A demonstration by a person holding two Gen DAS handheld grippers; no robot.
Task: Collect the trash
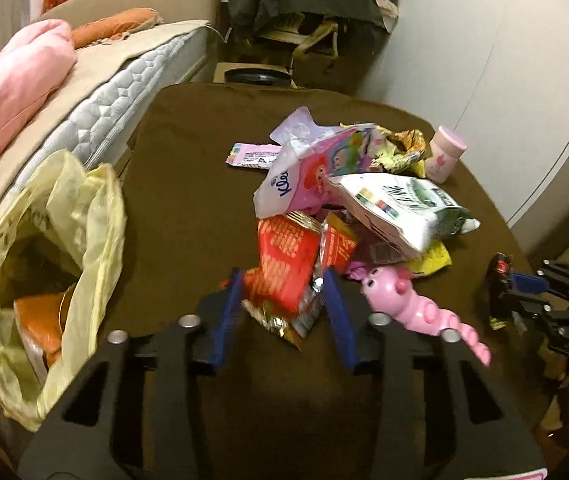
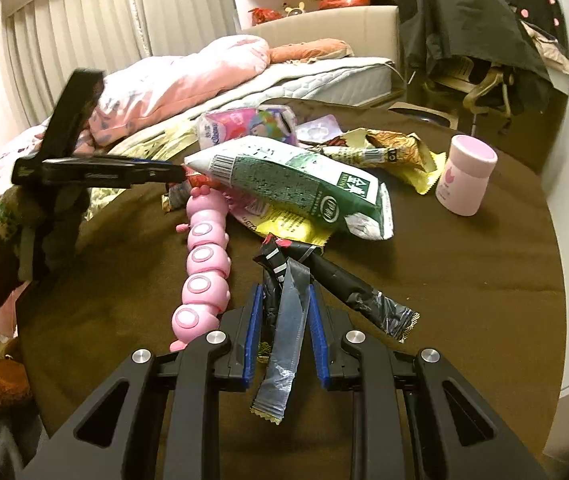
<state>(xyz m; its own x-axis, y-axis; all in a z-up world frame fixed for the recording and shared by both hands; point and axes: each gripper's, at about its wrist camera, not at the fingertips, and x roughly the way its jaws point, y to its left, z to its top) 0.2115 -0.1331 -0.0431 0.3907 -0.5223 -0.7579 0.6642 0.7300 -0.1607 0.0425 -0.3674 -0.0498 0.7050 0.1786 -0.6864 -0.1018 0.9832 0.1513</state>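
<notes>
Now both claws hold trash: the left gripper (image 1: 282, 292) is pinched on a red snack wrapper (image 1: 284, 268) at the near edge of the pile; the right gripper (image 2: 284, 312) is narrowed on a black-and-silver wrapper (image 2: 284, 320); to do this well, I judge each should lift clear before swinging, so the pink caterpillar toy (image 2: 204, 264) just beside them and the green-and-white bag (image 2: 300, 188) are not dragged; the yellow trash bag (image 1: 64, 216) gapes at the left of the brown-covered round table (image 1: 188, 184); a bed with pink bedding (image 2: 188, 76) lies beyond.
</notes>
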